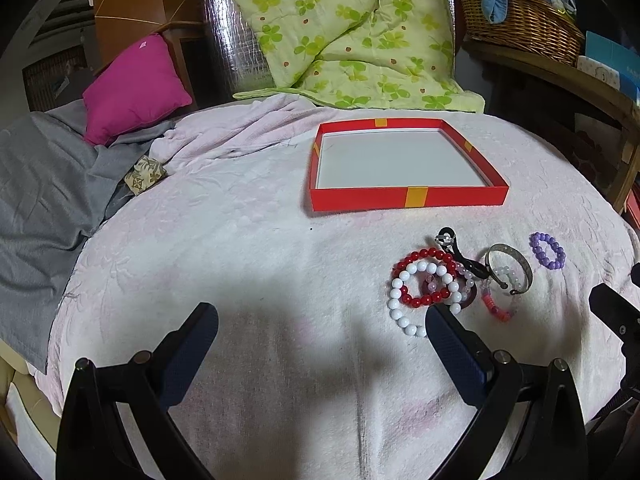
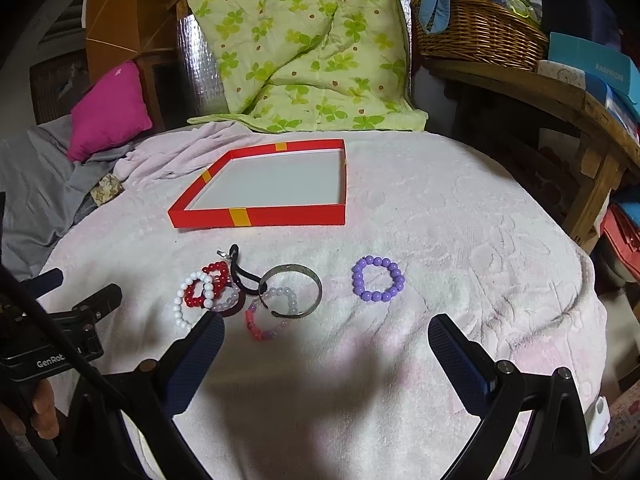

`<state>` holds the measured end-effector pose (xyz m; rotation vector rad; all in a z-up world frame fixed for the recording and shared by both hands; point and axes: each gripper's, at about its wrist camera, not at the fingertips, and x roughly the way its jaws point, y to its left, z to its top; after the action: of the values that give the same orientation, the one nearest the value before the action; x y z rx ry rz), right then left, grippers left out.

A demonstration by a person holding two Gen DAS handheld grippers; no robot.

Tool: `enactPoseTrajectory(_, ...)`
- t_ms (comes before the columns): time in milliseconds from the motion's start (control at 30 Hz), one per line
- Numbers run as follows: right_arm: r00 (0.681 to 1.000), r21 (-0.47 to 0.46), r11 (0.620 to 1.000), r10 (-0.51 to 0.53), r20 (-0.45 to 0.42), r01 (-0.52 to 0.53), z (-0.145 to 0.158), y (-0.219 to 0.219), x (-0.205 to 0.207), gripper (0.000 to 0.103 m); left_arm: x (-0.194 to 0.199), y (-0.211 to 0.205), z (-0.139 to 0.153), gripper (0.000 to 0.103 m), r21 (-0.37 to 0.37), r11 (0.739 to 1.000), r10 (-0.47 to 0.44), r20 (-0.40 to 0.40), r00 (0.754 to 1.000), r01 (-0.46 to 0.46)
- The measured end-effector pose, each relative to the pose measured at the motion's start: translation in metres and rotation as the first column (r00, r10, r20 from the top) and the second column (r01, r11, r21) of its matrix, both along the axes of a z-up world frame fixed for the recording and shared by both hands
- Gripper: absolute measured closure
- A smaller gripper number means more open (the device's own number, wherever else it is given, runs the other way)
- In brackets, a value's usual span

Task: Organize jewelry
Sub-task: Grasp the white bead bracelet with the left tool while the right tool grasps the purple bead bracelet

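- Left wrist view: left gripper (image 1: pixel 322 328) hovers low over the pale pink blanket (image 1: pixel 240 240) with its jaws spread wide and nothing between them. Just ahead and to its right lies the tangled jewelry pile: a white bead bracelet (image 1: pixel 420 300) overlapping a red bead bracelet (image 1: pixel 424 276), a black cord piece (image 1: pixel 460 254), a silver bangle (image 1: pixel 510 270) and a pink bead bracelet (image 1: pixel 496 308). One purple bead bracelet (image 1: pixel 547 251) sits apart. The single red tray (image 1: pixel 408 197) stands empty beyond them.
- Right wrist view: right gripper (image 2: pixel 326 340) is likewise wide open and empty, with the purple bracelet (image 2: pixel 378 278) lying alone just ahead. I count at least six pieces; the pile may hide more.
- Handling, as I judge it: beaded loops are light, limp and roll easily, so pinch across one strand. The bangle (image 2: pixel 292 292) is stiff and slick; take it by its rim.
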<state>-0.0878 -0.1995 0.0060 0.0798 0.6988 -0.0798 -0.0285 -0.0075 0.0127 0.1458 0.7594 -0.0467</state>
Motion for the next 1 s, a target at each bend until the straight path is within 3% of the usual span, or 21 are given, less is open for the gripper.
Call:
enactPoseTrajectory(167,1.0,0.007,1.0,-0.003,-0.028,0.004,-0.005,-0.005,0.005,0.0,0.009,0.008,-0.011,0.0,-0.041,0.999,-0.005,-0.064,0.998,0.002)
enactPoseTrajectory(367,0.989,0.121,0.993,0.014,-0.15,0.004,-0.026,-0.042,0.03,0.002,0.024,0.023,-0.026,0.0,-0.153,0.988,-0.029,-0.166,0.986,0.003)
enactPoseTrajectory(500,0.985,0.163,0.986,0.0,-0.17,0.028,-0.034,-0.061,0.042,0.006,0.027,0.024,-0.029,0.0,-0.189,0.982,-0.042,-0.182,0.982,0.007)
enactPoseTrajectory(633,0.981,0.166,0.985,-0.02,-0.195,0.054,-0.04,-0.075,0.066,0.016,0.03,0.013,-0.029,0.006,-0.212,0.976,-0.097,-0.184,0.978,0.057)
enactPoseTrajectory(733,0.974,0.159,0.985,-0.026,-0.224,0.063,-0.046,-0.08,0.086,0.025,0.035,0.006,-0.03,0.016,-0.223,0.971,-0.132,-0.185,0.974,0.089)
enactPoseTrajectory(800,0.966,0.166,0.985,-0.009,-0.257,0.053,-0.054,-0.08,0.099,0.034,0.04,0.001,-0.031,0.029,-0.233,0.966,-0.157,-0.189,0.969,0.111)
enactPoseTrajectory(867,0.959,0.171,0.984,-0.006,-0.283,0.057,-0.061,-0.08,0.107,0.045,0.046,-0.002,-0.032,0.033,-0.255,0.958,-0.181,-0.194,0.964,0.128)
enactPoseTrajectory(1000,0.957,0.163,0.984,-0.024,-0.29,0.074,-0.068,-0.083,0.116,0.056,0.059,-0.011,-0.035,0.033,-0.261,0.954,-0.204,-0.202,0.958,0.148)
